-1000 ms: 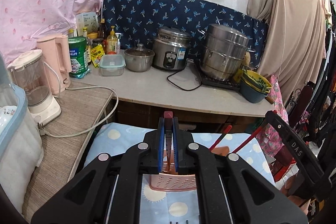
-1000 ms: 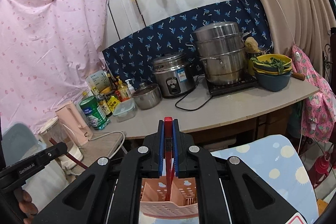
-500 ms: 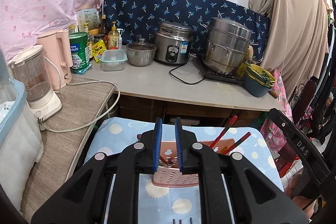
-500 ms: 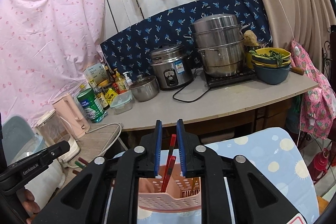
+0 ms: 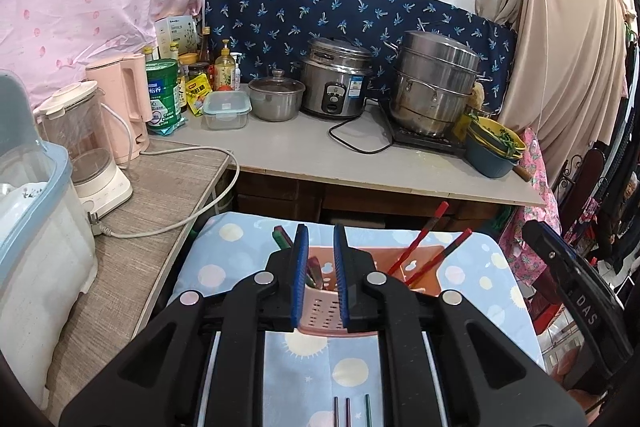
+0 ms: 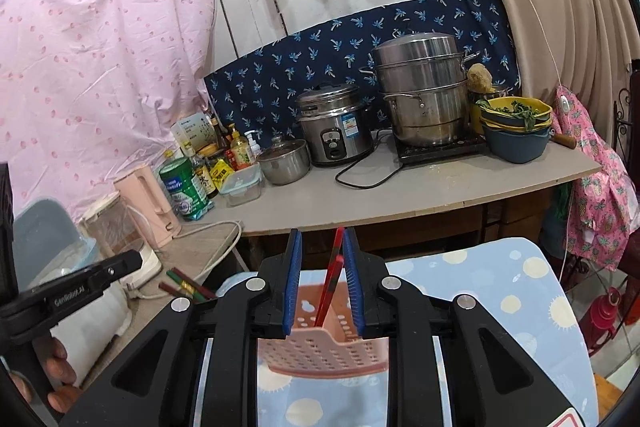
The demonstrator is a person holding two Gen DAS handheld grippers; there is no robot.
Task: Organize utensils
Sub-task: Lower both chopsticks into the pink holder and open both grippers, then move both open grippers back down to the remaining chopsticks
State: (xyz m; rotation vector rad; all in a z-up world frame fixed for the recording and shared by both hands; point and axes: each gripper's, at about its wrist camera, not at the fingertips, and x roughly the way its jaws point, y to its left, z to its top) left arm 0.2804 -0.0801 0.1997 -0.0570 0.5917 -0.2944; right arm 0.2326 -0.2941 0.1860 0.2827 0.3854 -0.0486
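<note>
Standing in a pink perforated holder (image 5: 334, 307) are several chopsticks already put away: two red chopsticks (image 5: 426, 247) lean out of its right-hand compartment, and dark ones (image 5: 314, 269) sit in a compartment further left. In the right wrist view the red pair (image 6: 330, 283) rises steeply from the holder (image 6: 324, 353), tips down inside it. The sorting looks partly done. Three more chopstick ends (image 5: 350, 413), two dark and one green, lie flat on the cloth at the near edge, and a loose bundle of red and green chopsticks (image 6: 186, 285) shows toward the left edge, so some are left to gather.

The holder is a salmon-pink plastic caddy with rows of small holes and dividers, standing upright near the middle of a small table covered by a pale blue cloth (image 5: 496, 267) printed with suns and dots.

The left gripper (image 5: 320, 279) is just above the holder's near wall; its fingers are slightly apart and grip nothing. The right gripper (image 6: 322, 281) has its fingers a little apart too, on either side of the red pair without pressing on it.

Beyond stands a kitchen counter (image 5: 360, 163) with a rice cooker (image 5: 334, 87), a stacked steel steamer (image 5: 434, 83), kettles and bottles.
</note>
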